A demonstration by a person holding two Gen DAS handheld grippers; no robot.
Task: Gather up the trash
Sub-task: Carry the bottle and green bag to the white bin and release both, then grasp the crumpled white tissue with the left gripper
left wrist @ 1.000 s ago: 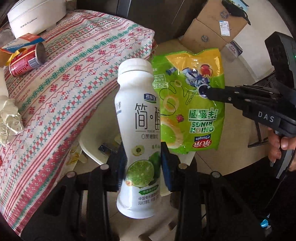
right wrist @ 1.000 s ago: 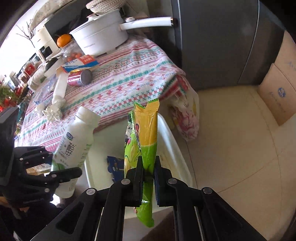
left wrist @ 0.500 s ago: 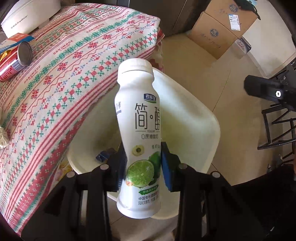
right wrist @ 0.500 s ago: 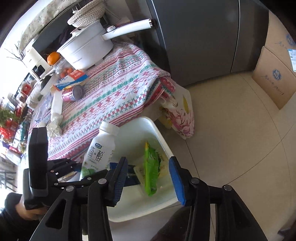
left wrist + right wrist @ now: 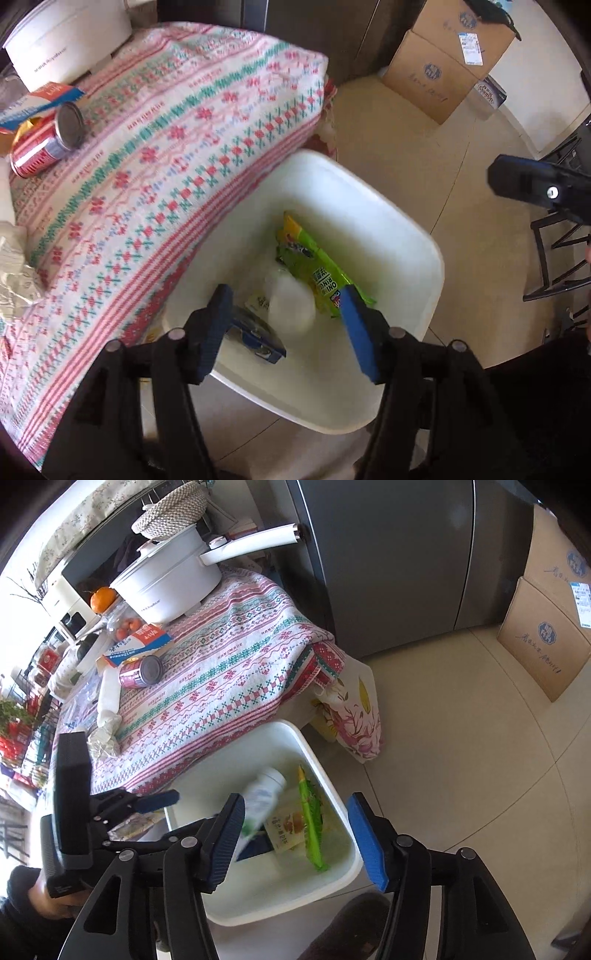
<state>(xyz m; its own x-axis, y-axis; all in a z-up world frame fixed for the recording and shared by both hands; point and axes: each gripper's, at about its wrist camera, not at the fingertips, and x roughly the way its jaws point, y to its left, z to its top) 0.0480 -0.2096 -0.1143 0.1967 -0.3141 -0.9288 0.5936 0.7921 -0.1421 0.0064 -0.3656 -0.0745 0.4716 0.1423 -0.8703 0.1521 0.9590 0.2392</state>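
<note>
Both jaws opening, nothing between; yogurt bottle (image 5: 263, 800) blurred, onion-ring bag (image 5: 318, 271) inside white bin (image 5: 424, 243), lower centre.

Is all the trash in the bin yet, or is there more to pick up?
Partly done. The green snack bag lies in the white bin, and the white bottle is blurred, dropping in. Both tools, left and right, are opening and empty. Still on the table: the red can and crumpled paper.
</note>
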